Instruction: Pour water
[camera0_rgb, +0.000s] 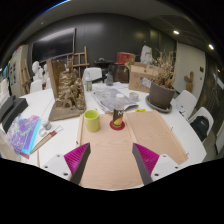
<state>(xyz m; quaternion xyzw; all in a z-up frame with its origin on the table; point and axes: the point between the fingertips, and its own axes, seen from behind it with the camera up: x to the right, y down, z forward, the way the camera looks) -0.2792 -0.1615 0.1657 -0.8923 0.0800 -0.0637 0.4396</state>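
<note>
Held above a tan mat (118, 150), the gripper (110, 163) has its two fingers spread wide apart with nothing between them; the magenta pads (76, 157) on their inner faces show at either side, and only the bare mat lies in the gap. That mat rests on a white table (60, 125). Beyond the fingers, at the mat's far edge, stand the task's things: a yellow-green cup (92, 121) upright on the left, and just beside it to the right a dark bottle (118, 119) with a red base or coaster under it, the two near each other but apart. Neither touches the gripper. Farther back on the table is clutter: a wooden rack-like object (68, 93) behind the cup, crumpled clear plastic (108, 98) behind the bottle, a dark bowl-shaped thing (160, 96) to the right, and a cardboard box (146, 76) behind it. At the left side of the table lies a purple patterned sheet (24, 131) with some pens or tools near it
</note>
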